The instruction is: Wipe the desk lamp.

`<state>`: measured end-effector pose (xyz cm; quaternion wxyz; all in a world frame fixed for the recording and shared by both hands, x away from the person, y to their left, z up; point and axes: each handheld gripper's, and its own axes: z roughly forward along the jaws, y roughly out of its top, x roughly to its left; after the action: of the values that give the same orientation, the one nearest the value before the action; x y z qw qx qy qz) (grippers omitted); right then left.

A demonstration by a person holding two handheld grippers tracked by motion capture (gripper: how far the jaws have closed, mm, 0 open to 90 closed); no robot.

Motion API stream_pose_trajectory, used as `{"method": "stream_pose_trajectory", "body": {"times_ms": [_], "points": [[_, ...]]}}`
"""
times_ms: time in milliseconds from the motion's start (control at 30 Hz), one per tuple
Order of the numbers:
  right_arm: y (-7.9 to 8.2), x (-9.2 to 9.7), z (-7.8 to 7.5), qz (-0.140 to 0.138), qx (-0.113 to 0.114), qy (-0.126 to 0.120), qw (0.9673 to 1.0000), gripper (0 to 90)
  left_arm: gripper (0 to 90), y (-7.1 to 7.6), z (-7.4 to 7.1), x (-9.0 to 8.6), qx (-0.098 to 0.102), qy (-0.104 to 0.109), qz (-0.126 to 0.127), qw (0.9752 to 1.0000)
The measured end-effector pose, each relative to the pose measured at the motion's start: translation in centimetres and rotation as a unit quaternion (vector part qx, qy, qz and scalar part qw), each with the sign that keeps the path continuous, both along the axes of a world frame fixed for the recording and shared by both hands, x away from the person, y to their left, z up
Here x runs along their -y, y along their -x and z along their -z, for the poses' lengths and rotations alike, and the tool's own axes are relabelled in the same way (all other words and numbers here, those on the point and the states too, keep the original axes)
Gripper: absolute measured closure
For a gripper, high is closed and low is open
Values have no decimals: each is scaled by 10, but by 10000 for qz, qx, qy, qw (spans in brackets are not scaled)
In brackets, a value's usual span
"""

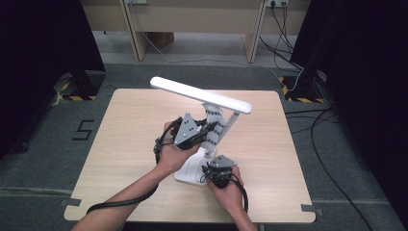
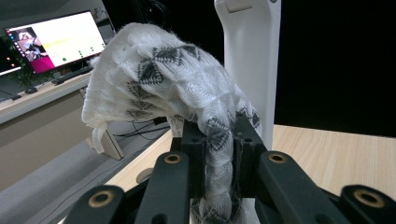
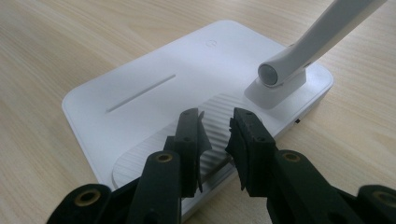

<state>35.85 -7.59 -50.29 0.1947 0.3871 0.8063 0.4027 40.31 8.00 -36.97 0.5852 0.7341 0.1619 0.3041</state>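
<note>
Grey carpet runs around the pale wooden table (image 1: 134,144), with dark curtains to either side and a long wooden bench against the far wall. On the table stands a white desk lamp (image 1: 199,95), its flat base (image 3: 154,88) near the front edge, its stem (image 2: 250,70) slanting up and its long light bar tilted over the middle of the tabletop. From the high view I see my left gripper (image 1: 204,131) reaching across to the stem, with the grey three-cornered plate on top of it and the cable trailing back along my forearm. In the left gripper view its tongs are clamped tight on a white knitted cloth (image 2: 159,88) with dark grey diamond patterns; a thin fold of it is pinched between the pads, and the rest bulges up and hangs just in front of the lamp stem. From above, the same cloth drapes beside the stem, under the light bar; whether it actually touches the stem I cannot tell. A lit monitor (image 2: 56,39) sits on a desk in the background of that view. My right gripper (image 1: 217,174) is down at the near corner of the base. In the right gripper view its tongs (image 3: 217,135) stand slightly apart, with nothing between them, hovering just over the ribbed patch of the base, close to the hinge where the stem joins it.
</note>
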Motion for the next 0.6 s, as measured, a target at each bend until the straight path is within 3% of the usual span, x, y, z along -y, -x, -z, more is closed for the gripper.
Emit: {"method": "stream_pose_trajectory", "body": {"times_ms": [600], "points": [[1,-2,0,-6,16,3,10000,730,788,2,-9,8,191,171,76,9996]]}}
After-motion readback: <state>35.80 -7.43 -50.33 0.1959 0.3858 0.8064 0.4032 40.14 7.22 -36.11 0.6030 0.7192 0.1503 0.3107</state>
